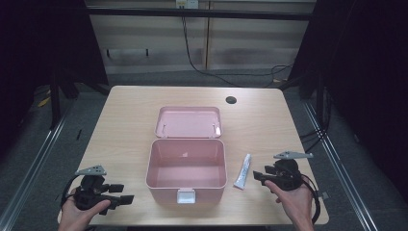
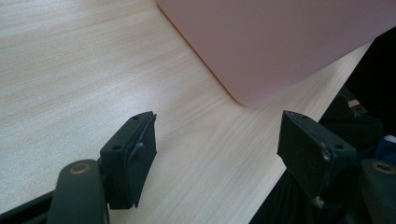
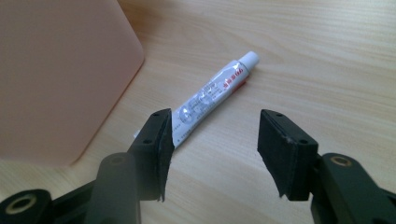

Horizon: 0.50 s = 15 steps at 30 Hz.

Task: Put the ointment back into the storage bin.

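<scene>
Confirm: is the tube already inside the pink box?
No, the tube lies on the table right of the open pink box.

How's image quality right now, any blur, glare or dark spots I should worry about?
High view: table evenly lit, surroundings dark, box and tube clear. Left gripper view: wood grain sharp, box wall soft and featureless. Right gripper view: tube readable with mild glare, box corner blurred, near jaws slightly soft.

Left hand holds the left gripper low and level, jaws parted and pointing toward the person's right. Right hand holds the right gripper, jaws parted, nothing between them, pointing toward the person's left.
</scene>
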Each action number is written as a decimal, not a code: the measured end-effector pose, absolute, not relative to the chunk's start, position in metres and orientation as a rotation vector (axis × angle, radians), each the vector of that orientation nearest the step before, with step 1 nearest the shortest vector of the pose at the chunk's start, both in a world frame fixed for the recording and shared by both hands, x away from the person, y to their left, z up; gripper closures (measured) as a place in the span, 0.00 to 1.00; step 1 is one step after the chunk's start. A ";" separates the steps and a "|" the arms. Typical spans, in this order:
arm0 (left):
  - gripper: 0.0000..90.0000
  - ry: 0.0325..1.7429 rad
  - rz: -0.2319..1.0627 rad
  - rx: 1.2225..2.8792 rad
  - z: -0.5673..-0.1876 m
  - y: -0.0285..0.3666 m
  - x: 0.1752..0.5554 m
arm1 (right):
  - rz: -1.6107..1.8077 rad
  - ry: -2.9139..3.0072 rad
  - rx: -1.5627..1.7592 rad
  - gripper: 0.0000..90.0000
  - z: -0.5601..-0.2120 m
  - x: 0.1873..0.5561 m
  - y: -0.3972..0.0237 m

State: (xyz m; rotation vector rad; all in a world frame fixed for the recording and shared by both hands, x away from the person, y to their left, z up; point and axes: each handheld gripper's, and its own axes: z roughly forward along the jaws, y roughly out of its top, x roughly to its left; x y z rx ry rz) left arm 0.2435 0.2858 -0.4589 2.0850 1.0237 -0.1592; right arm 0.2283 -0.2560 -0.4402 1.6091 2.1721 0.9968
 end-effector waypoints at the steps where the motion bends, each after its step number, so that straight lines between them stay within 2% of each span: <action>1: 0.31 1.024 -0.159 2.085 -0.459 0.286 0.244 | 0.999 2.173 1.602 0.54 -0.438 0.230 -0.254; 15: 0.31 1.035 -0.161 2.079 -0.459 0.287 0.243 | 0.888 2.339 1.696 0.61 -0.427 0.251 -0.233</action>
